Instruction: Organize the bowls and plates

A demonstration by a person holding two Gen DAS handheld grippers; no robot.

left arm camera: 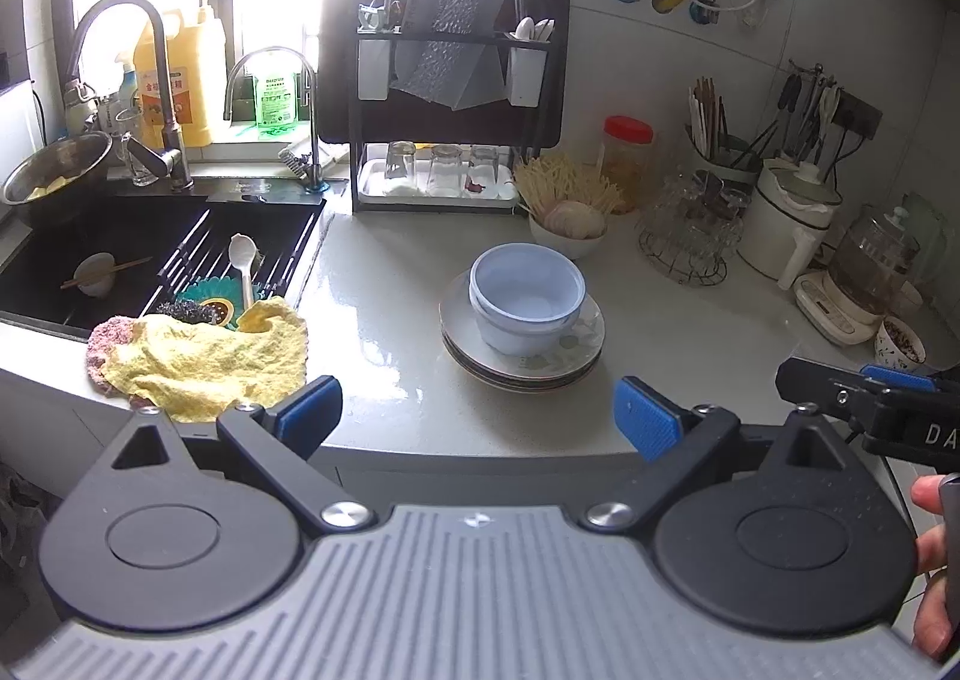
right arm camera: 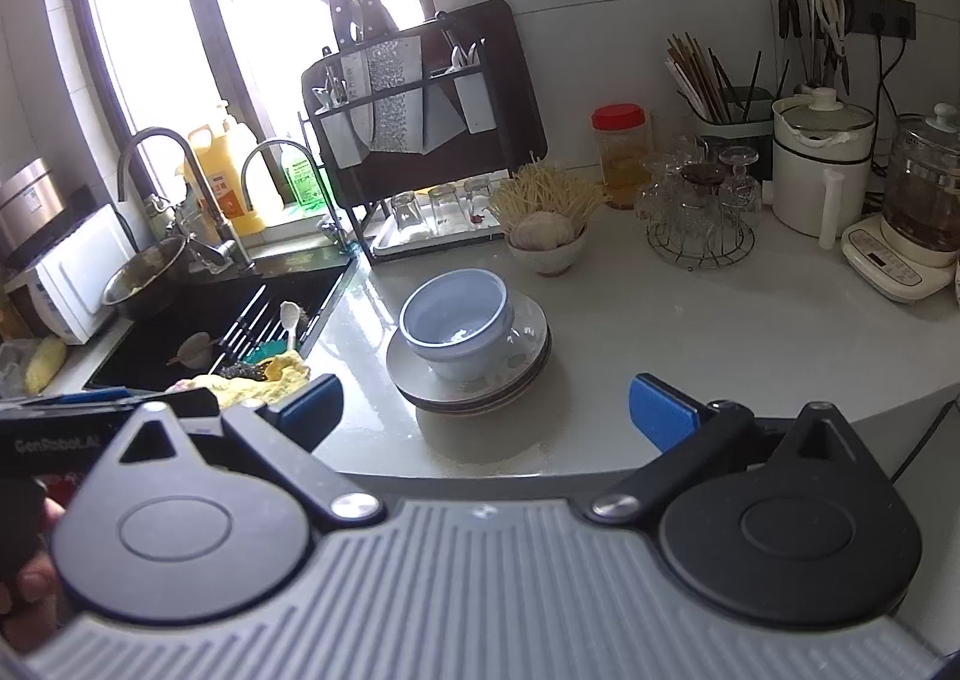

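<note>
The bowls [left arm camera: 527, 296] sit nested on the stacked plates [left arm camera: 522, 356] on the counter [left arm camera: 384, 320]; little seems left. Left gripper [left arm camera: 477, 410] and right gripper [right arm camera: 486, 410] hang released, empty.

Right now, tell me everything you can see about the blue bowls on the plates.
The blue bowls are two pale blue, smooth, glossy bowls, likely ceramic or plastic, nested one inside the other, upright and empty-looking. They sit slightly off centre on a stack of plates on the pale countertop, right of the sink. Only the plates touch them; neither gripper does.
</note>
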